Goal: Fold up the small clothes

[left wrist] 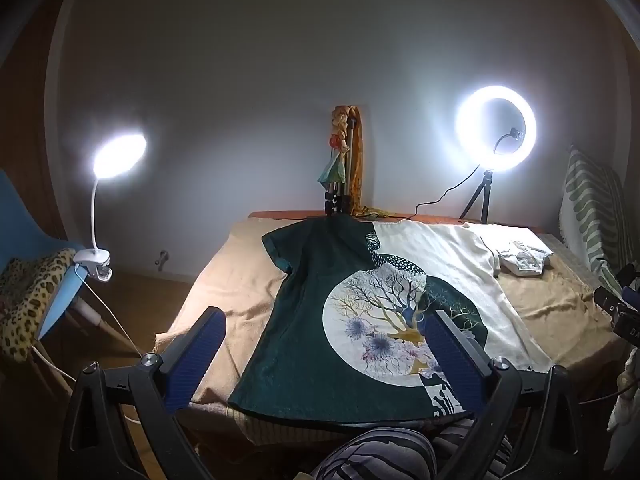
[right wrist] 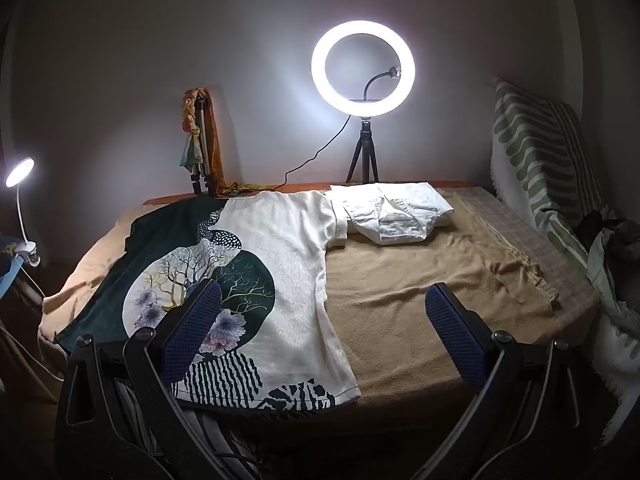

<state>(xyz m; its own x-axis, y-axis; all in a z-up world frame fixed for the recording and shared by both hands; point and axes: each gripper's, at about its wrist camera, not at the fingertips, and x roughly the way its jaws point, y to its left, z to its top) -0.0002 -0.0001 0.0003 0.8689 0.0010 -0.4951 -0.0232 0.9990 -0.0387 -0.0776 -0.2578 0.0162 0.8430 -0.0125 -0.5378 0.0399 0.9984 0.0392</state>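
A T-shirt (left wrist: 320,304), half dark green and half cream with a round tree-and-flower print, lies spread flat on the tan blanket (left wrist: 240,292); it also shows in the right wrist view (right wrist: 280,248). My left gripper (left wrist: 326,328) is open and empty, held above the shirt's near hem. My right gripper (right wrist: 324,300) is open and empty, above the shirt's right side edge and the blanket (right wrist: 420,280). A folded white garment (right wrist: 396,216) lies at the far right, next to the shirt's cream sleeve; it also shows in the left wrist view (left wrist: 524,258).
A lit ring light on a tripod (right wrist: 363,68) and a folded tripod draped with cloth (right wrist: 200,140) stand at the back. A clip lamp (left wrist: 116,156) sits on a blue chair at left. A striped cushion (right wrist: 536,148) leans at right. My striped knee (left wrist: 380,456) is below.
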